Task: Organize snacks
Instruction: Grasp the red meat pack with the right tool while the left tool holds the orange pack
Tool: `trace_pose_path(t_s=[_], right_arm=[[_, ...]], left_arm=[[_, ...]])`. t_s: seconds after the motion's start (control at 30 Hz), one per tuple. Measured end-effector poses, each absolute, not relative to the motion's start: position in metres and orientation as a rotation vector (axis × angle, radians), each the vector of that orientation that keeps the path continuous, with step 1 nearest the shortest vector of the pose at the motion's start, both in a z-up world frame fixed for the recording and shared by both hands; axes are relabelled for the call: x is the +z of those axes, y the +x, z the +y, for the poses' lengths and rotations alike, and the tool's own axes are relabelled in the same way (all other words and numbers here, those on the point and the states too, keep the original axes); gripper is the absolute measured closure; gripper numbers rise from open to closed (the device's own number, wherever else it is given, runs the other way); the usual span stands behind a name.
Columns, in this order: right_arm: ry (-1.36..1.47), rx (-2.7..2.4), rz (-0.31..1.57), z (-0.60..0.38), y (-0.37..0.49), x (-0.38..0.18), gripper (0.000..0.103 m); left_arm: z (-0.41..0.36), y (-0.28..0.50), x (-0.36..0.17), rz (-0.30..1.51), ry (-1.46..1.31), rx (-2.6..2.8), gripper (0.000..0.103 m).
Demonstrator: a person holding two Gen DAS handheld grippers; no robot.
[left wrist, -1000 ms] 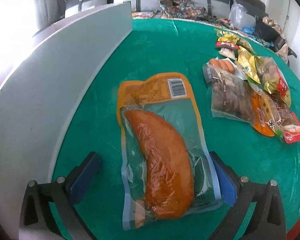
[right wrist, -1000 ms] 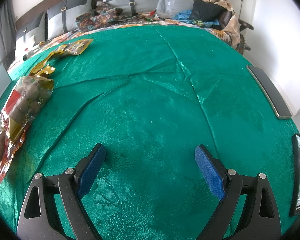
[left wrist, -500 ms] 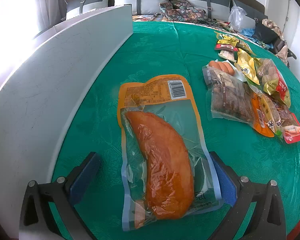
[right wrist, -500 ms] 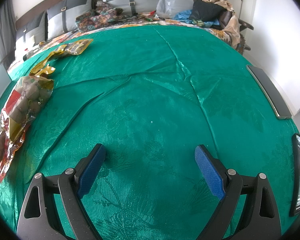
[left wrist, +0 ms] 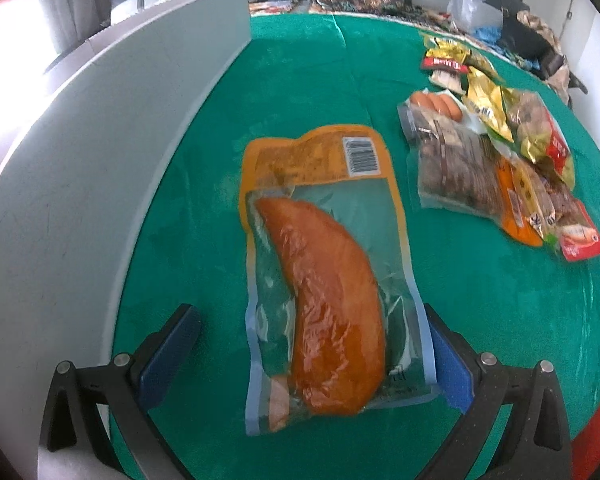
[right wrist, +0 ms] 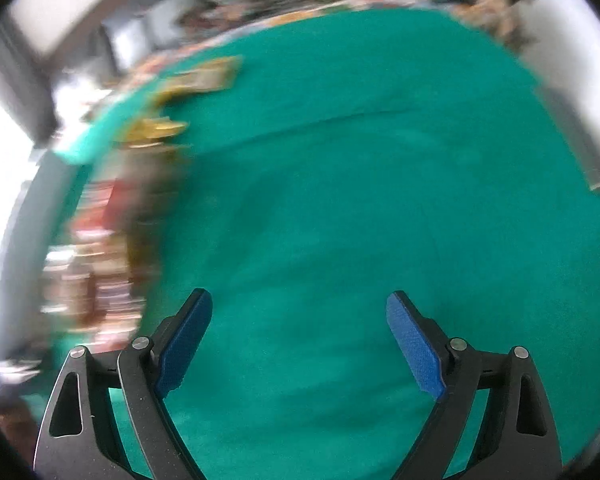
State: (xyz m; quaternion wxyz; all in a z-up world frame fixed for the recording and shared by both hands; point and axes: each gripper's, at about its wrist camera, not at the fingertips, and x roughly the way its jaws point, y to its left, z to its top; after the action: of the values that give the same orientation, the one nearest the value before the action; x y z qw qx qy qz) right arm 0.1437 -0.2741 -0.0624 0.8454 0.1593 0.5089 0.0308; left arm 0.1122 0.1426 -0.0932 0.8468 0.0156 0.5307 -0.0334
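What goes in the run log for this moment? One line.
left gripper: open, fingers either side of orange meat pouch | right gripper: open, over bare green cloth | right view blurred

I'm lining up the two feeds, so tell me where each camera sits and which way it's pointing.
Left wrist: on the left claw, looking forward and down at a vacuum-packed meat pouch between its open blue pads; grey box wall to the left.
Right wrist: on the right claw, open, facing bare green tablecloth; blurred.
Shared: tablecloth and snack packet pile.
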Motion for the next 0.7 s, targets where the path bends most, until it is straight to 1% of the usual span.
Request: trace_pose_path(t_s=[0.03,0.07,0.1,0.13,0.17,0.2,0.27,0.3,0.37,0.4,0.43,0.47,0.5,0.53,0.57,0.63,0.67,0.7], right_arm=[[0.314,0.117,1.090,-0.251,0.149,-0.057,0.012],[0.280,0.154,1.101,-0.229,0.155,-0.053,0.012],[0.223,0.188,1.124,-0.196,0.165,-0.054,0.012],[0.196,0.191,1.150,-0.176,0.174,-0.060,0.012],[0.175,0.178,1.188,-0.159,0.183,-0.070,0.012],[0.159,0.156,1.231,-0.144,0.191,-0.081,0.009],[0.062,0.099,1.211,-0.124,0.196,-0.084,0.015],[0.015,0.113,1.210,-0.115,0.196,-0.087,0.021],[-0.079,0.115,1.183,-0.110,0.187,-0.085,0.041],[-0.075,0.159,1.187,-0.116,0.178,-0.082,0.050],[-0.065,0.172,1.202,-0.123,0.173,-0.081,0.052],[-0.048,0.185,1.227,-0.135,0.164,-0.079,0.069],[-0.033,0.196,1.239,-0.146,0.159,-0.076,0.077],[-0.018,0.194,1.260,-0.159,0.153,-0.073,0.077],[-0.004,0.185,1.276,-0.170,0.148,-0.072,0.073],[0.003,0.147,1.289,-0.184,0.146,-0.069,0.053],[0.011,0.134,1.285,-0.187,0.146,-0.068,0.036],[0.034,0.122,1.265,-0.186,0.145,-0.064,0.034]], left_arm=[[0.143,0.112,-0.093,1.123,0.034,-0.073,0.001],[0.143,0.111,-0.091,1.121,0.034,-0.080,0.006],[0.141,0.108,-0.088,1.109,0.042,-0.095,0.020],[0.140,0.105,-0.086,1.096,0.048,-0.107,0.028],[0.138,0.102,-0.085,1.099,0.059,-0.107,0.028],[0.138,0.099,-0.085,1.093,0.052,-0.116,0.033],[0.136,0.090,-0.082,1.067,0.064,-0.126,0.047],[0.136,0.088,-0.082,1.065,0.058,-0.128,0.048],[0.137,0.079,-0.081,1.043,0.042,-0.137,0.048],[0.136,0.076,-0.082,1.036,0.041,-0.138,0.048],[0.135,0.073,-0.082,1.030,0.034,-0.146,0.048],[0.135,0.071,-0.082,1.025,0.025,-0.156,0.048],[0.133,0.070,-0.083,1.021,0.015,-0.168,0.048],[0.132,0.069,-0.084,1.018,0.011,-0.177,0.048],[0.129,0.070,-0.084,1.015,0.012,-0.184,0.048],[0.127,0.072,-0.084,1.010,0.012,-0.187,0.048],[0.127,0.073,-0.084,1.009,0.006,-0.187,0.048],[0.128,0.073,-0.084,1.007,-0.003,-0.190,0.048]])
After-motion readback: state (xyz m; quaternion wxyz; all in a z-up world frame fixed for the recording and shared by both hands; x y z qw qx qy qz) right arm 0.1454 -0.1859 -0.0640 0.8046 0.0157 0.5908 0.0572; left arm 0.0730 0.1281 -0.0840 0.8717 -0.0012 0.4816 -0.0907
